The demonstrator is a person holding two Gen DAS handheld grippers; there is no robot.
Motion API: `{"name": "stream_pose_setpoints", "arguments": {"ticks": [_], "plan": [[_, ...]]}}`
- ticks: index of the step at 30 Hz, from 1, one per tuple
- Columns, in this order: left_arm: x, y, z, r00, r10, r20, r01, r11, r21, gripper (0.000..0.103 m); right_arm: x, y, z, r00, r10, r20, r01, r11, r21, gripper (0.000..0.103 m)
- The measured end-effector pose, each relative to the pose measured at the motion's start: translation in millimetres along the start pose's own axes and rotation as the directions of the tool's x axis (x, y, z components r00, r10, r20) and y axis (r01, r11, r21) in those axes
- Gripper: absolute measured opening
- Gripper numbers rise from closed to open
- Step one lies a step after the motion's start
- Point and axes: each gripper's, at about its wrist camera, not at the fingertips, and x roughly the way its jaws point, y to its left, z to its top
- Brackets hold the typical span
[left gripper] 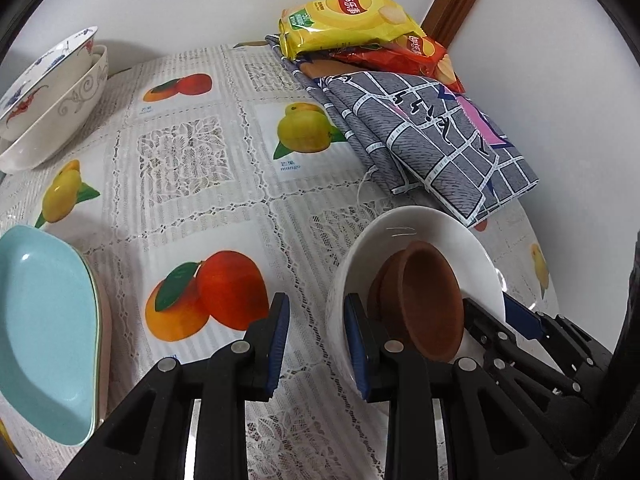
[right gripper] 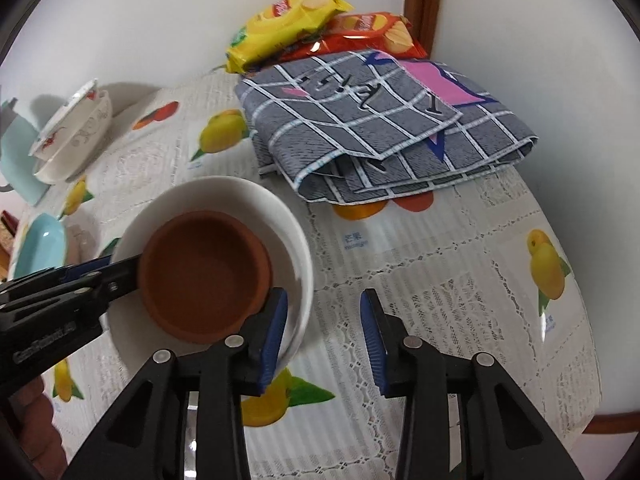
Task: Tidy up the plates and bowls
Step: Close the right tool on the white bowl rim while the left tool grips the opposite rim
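Note:
A white bowl (left gripper: 420,232) (right gripper: 248,196) holds a brown clay bowl (left gripper: 424,300) (right gripper: 204,272) that leans inside it. My left gripper (left gripper: 318,320) is open across the white bowl's left rim, one finger over the bowl and the other outside, with tablecloth showing in the gap. On the opposite rim, my right gripper (right gripper: 324,316) is open, its left finger inside the bowl and its right finger over the cloth. Neither pair of pads presses the rim. Two patterned bowls (left gripper: 52,92) (right gripper: 72,136) sit nested at the far left. A teal plate (left gripper: 44,332) (right gripper: 40,244) lies on another plate at the near left.
A folded grey checked cloth (left gripper: 420,136) (right gripper: 380,120) lies behind the white bowl. Yellow and red crisp packets (left gripper: 352,20) (right gripper: 288,20) rest on it against the wall. The fruit-print tablecloth (left gripper: 192,168) covers a round table whose edge curves off at the right (right gripper: 576,360).

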Motion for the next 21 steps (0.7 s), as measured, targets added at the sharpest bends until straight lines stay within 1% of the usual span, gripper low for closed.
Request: {"name": "stream_pose_setpoints", "arguments": {"ticks": [4, 7, 9, 13, 21], "plan": [[4.8, -1.6, 1.5, 1.000, 0.006, -0.002, -0.006, 1.000, 0.014, 0.027, 8.7, -2.7, 4.6, 1.000, 0.002, -0.026, -0.002, 1.000, 0.022, 0.038], [7.5, -2.9, 2.4, 1.000, 0.008, -0.002, -0.008, 1.000, 0.023, 0.027, 12.3, -4.0, 6.4, 1.000, 0.002, -0.029, -0.001, 1.000, 0.027, 0.039], [10.2, -3.7, 2.4, 1.000, 0.011, -0.006, -0.011, 1.000, 0.027, 0.027, 13.5, -5.2, 6.6, 1.000, 0.006, -0.028, -0.005, 1.000, 0.028, 0.043], [15.4, -4.0, 2.7, 1.000, 0.012, -0.017, -0.011, 0.999, 0.030, 0.027, 15.4, -7.3, 6.9, 0.999, 0.011, -0.032, -0.009, 0.999, 0.038, 0.043], [17.4, -3.1, 3.8, 1.000, 0.011, -0.007, -0.011, 0.999, 0.032, 0.027, 18.1, -7.9, 4.6, 1.000, 0.028, -0.004, -0.028, 0.998, 0.057, 0.043]]}}
